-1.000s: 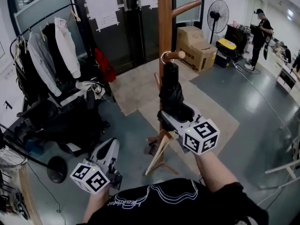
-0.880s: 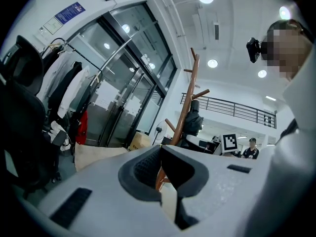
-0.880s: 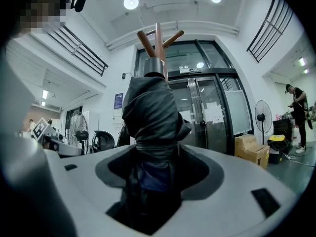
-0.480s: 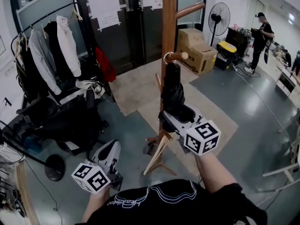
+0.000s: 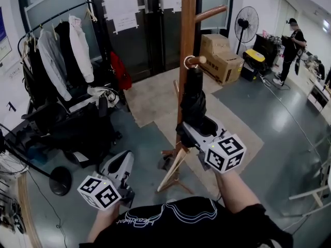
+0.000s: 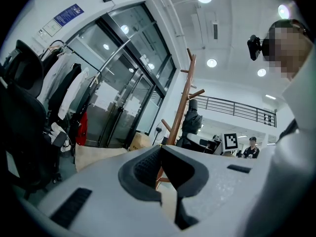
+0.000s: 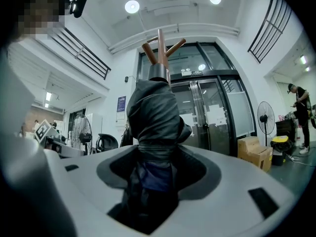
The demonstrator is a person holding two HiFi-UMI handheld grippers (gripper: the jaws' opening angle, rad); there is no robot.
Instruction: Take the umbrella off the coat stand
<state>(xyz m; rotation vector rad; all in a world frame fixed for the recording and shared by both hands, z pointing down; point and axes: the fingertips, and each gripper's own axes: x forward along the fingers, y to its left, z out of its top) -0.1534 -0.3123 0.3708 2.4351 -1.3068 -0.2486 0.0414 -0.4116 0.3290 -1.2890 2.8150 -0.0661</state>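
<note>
A black folded umbrella point(image 5: 194, 99) hangs upright by its wrist loop from a short peg point(image 5: 197, 61) of the wooden coat stand point(image 5: 187, 30). My right gripper point(image 5: 192, 128) points level at the umbrella's lower part. Its jaws are closing, with the umbrella's bunched fabric point(image 7: 153, 117) between them and pressed by the pads. In the right gripper view the stand's top pegs point(image 7: 160, 46) rise behind the umbrella. My left gripper point(image 5: 124, 163) is low at the left, away from the stand, with its jaws together and nothing between them point(image 6: 160, 149). Its own view shows the stand point(image 6: 180, 112) and the umbrella point(image 6: 191, 120) far ahead.
The stand's splayed wooden legs point(image 5: 173, 172) sit just in front of me. A clothes rail with coats point(image 5: 57, 40) and a black chair point(image 5: 77, 130) fill the left. Cardboard boxes point(image 5: 222, 56), a floor fan point(image 5: 245, 22) and a person point(image 5: 292, 45) are at the back right.
The head camera has shifted a little, so the scene sits slightly further right. Both grippers stay about where they were, the right one still round the umbrella's lower part.
</note>
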